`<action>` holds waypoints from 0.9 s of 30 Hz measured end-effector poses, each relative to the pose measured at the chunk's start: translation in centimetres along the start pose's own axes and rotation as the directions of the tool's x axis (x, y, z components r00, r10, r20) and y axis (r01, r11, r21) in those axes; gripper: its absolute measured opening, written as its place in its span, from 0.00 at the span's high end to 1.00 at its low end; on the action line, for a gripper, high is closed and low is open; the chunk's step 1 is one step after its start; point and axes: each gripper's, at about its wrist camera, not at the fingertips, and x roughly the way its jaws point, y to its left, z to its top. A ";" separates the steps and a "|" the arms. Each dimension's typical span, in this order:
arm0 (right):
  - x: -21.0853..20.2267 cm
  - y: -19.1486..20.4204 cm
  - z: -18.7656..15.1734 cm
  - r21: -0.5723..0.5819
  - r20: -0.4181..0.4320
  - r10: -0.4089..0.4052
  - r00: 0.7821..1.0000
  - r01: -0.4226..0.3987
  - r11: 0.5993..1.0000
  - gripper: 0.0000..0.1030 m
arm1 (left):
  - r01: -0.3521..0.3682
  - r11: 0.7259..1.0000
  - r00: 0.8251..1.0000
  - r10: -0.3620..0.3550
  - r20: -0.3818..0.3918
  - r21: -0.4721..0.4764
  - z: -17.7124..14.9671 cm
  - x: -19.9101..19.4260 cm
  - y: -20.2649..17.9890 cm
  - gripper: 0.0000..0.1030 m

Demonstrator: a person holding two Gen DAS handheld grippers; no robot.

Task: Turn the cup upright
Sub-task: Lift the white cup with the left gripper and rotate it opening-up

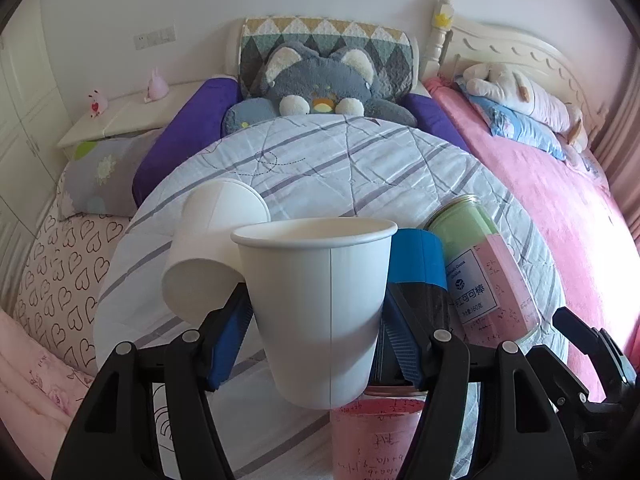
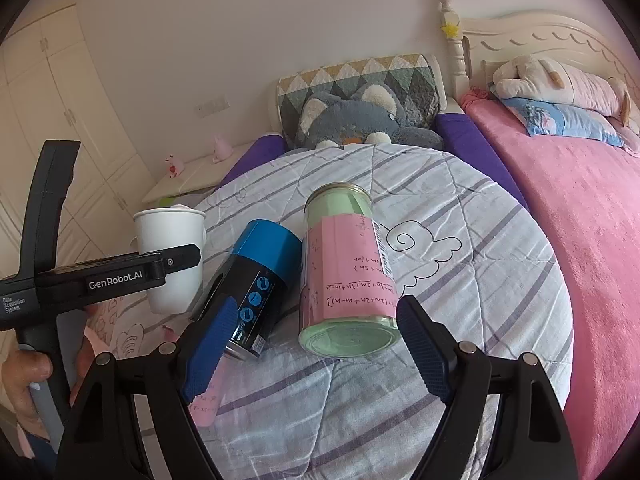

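My left gripper [image 1: 316, 320] is shut on a white paper cup [image 1: 320, 304] and holds it upright, mouth up, above the striped quilt [image 1: 360, 160]. The same cup [image 2: 172, 256] shows in the right wrist view at the left, held by the left gripper's black body. A second white paper cup [image 1: 208, 236] lies on its side just behind and left of the held one. My right gripper [image 2: 316, 340] is open and empty, low over the quilt [image 2: 480, 280], its blue pads [image 2: 212, 344] either side of a lying jar.
A blue-capped black can [image 2: 256, 284] and a green jar with a pink label [image 2: 348, 272] lie on the quilt right of the cups. A grey plush toy [image 1: 316, 84] sits at the head. A pink blanket [image 1: 560, 216] covers the bed at right, a nightstand [image 1: 132, 112] stands left.
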 end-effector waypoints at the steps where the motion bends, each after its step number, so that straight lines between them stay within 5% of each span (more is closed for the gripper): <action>1: -0.2 0.0 -0.1 0.001 0.004 0.001 1.000 -0.001 1.000 0.19 | -0.001 1.000 1.000 0.001 0.004 0.000 -0.1 -0.3 0.0 0.36; 12: -3.6 -0.1 -1.1 0.007 0.045 -0.002 0.999 0.002 1.000 0.19 | 0.040 0.998 0.996 -0.044 0.074 0.056 -1.9 -7.1 -2.1 0.36; 27: -6.0 -3.5 -5.2 0.041 -0.044 -0.107 0.993 0.109 0.993 0.19 | 0.137 0.968 0.990 -0.131 -0.043 0.209 -9.1 -8.2 -10.7 0.36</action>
